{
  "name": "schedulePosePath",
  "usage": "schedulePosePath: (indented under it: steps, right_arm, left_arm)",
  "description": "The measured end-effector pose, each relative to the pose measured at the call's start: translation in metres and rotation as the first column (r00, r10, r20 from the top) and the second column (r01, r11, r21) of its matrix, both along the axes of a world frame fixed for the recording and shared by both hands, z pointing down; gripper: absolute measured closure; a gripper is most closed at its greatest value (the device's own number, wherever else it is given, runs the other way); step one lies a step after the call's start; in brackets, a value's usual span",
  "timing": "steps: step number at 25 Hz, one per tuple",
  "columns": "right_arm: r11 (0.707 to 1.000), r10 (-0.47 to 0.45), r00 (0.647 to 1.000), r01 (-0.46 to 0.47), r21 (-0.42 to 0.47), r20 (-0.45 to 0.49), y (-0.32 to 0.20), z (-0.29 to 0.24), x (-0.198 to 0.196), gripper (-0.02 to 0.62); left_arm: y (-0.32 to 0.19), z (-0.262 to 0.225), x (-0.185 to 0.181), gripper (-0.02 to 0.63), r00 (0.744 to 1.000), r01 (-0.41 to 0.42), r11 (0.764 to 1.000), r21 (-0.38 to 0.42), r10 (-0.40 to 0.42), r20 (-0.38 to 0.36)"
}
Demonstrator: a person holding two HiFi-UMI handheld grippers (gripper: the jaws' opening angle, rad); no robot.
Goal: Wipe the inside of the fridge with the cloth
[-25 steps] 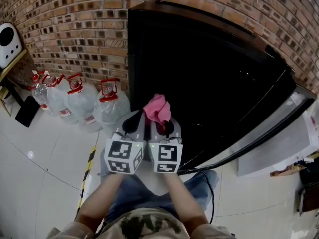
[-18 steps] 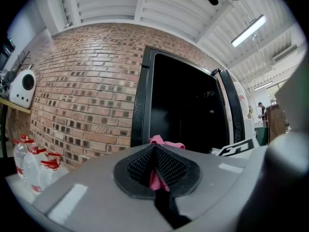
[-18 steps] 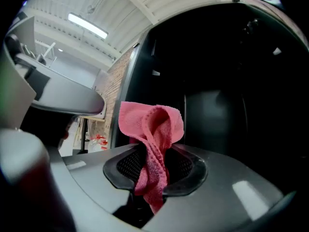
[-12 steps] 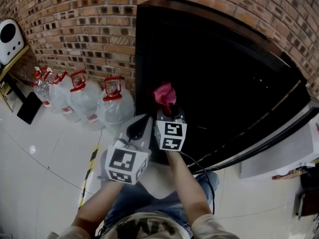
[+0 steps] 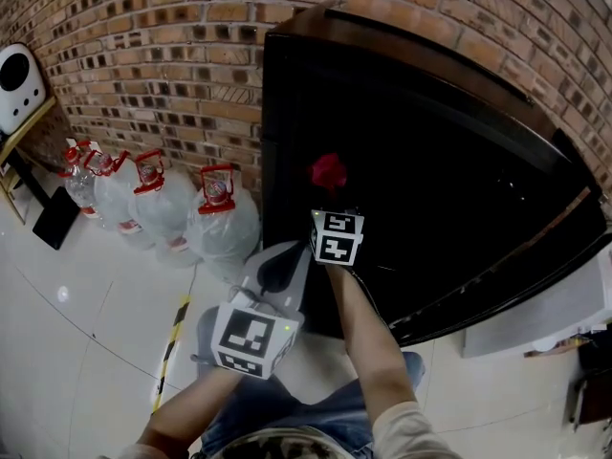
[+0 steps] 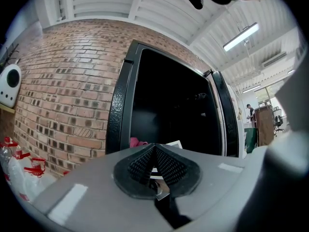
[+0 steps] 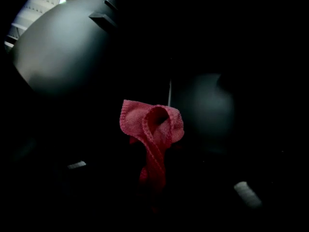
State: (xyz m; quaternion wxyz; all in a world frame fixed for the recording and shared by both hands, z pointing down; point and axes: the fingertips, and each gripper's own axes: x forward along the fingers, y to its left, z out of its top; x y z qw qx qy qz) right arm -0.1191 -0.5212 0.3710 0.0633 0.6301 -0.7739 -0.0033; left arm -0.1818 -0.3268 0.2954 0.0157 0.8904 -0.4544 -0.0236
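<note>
A person stands in front of one tall black fridge (image 5: 279, 103) set against a red brick wall (image 5: 143, 55). The fridge door (image 5: 516, 256) is swung open to the person's right, and the inside is dark.

The person holds two grey hand-held grippers, each with one cube of black-and-white square markers.

The right gripper (image 5: 330, 199) reaches forward into the fridge opening. Its jaws are clamped on one small pink-red hemmed cloth (image 5: 328, 172). The cloth is inside the mouth of the fridge, in the upper left part of the opening, ahead of the right gripper's marker cube (image 5: 337, 237). Its long axis runs in line with the gripper, pointing away from the person and into the dark. In the right gripper view the pinched end is narrow. The free end stands up from the jaws and folds over into a loose loop. Whether the cloth touches any fridge surface cannot be told.

The left gripper (image 6: 154, 151) hangs back, outside the fridge, lower and nearer the person. Its two ribbed black pads (image 6: 140, 163) meet at their tips with nothing between them.

On the pale tiled floor (image 5: 86, 333), left of the fridge, stand four large clear plastic water bottles (image 5: 222, 226) with red caps, in a row along the wall. One strip of yellow and black tape (image 5: 170, 350) lies on the floor.
</note>
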Motion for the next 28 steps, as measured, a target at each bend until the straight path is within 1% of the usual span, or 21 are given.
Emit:
schedulePosePath:
  steps: [2,6,11,14,17,20,21,25,28]
  right_arm:
    - [1.0,0.013,1.0,-0.013,-0.011,-0.002,-0.013,0.003,0.005,0.485]
    - [0.999,0.039,0.999,-0.038,-0.027,0.029,-0.033,0.005,0.011,0.485]
    - [0.997,0.069,0.998,-0.069,-0.029,-0.002,-0.044,0.005,0.027,0.485]
    - [0.992,0.119,0.992,-0.12,-0.046,-0.034,-0.045,0.01,0.053,0.485]
    - [0.981,0.186,0.979,-0.19,-0.043,-0.077,-0.041,0.004,0.088,0.485]
    - [0.973,0.221,0.974,-0.223,-0.063,-0.045,-0.041,0.01,0.116,0.485]
    - [0.968,0.24,0.97,-0.243,-0.064,-0.048,-0.04,0.01,0.127,0.485]
    - [0.945,0.316,0.947,-0.32,-0.065,-0.056,-0.031,0.004,0.163,0.486]
    - [0.914,0.39,0.919,-0.394,-0.094,-0.064,-0.02,0.006,0.189,0.486]
  left_arm:
    - [-0.002,-0.003,0.001,0.611,1.0,-0.009,1.0,0.003,0.009,-0.005]
    - [-0.006,-0.006,0.006,0.611,1.0,-0.029,0.999,0.016,0.029,0.0]
    - [-0.012,-0.003,0.013,0.611,0.999,-0.042,0.999,0.011,0.042,-0.002]
    - [-0.013,-0.004,0.019,0.611,0.998,-0.055,0.998,0.006,0.055,-0.006]
    - [-0.013,-0.004,0.027,0.611,0.998,-0.07,0.998,0.004,0.07,-0.008]
    - [-0.012,-0.004,0.035,0.611,0.997,-0.083,0.997,0.004,0.083,-0.006]
    - [-0.012,-0.004,0.037,0.611,0.996,-0.087,0.996,0.003,0.087,-0.004]
    - [-0.011,-0.005,0.048,0.611,0.995,-0.104,0.995,0.006,0.104,-0.002]
    - [-0.009,-0.005,0.056,0.611,0.993,-0.117,0.993,0.005,0.117,-0.001]
